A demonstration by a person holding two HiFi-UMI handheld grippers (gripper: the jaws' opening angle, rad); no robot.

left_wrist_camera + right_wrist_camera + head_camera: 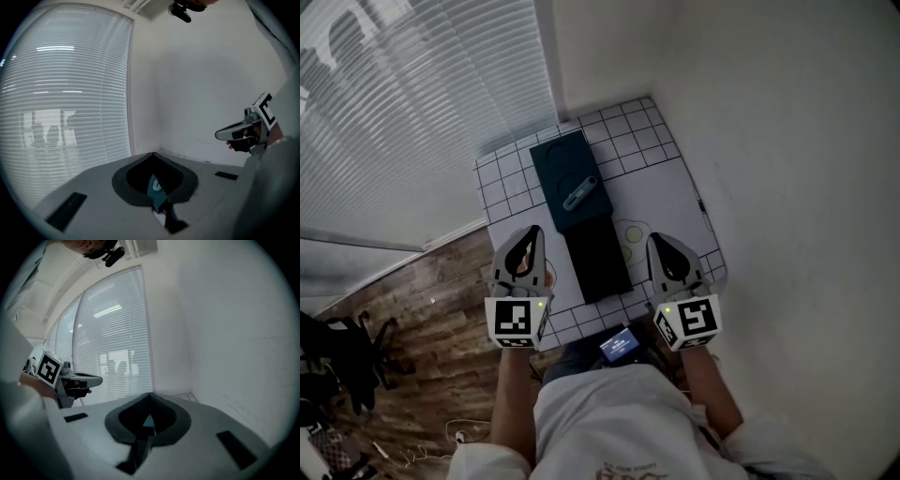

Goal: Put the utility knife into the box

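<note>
Two tongs: left [533, 232] and right [656, 239], both pressed together and gripping nothing, low at the table's near edge.
Risk: if they go in shut, a tip could shove the black slab [596, 258] between them or knock the box [551, 161] askew. The jaws would need to spread first.
Knife [578, 195]: seemingly already in the teal box, beyond the slab, well ahead of both tips and nearer the left.

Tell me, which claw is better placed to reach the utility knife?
Left, probably: the left claw sits nearer the utility knife than the right claw. Both claws are shut and empty.
</note>
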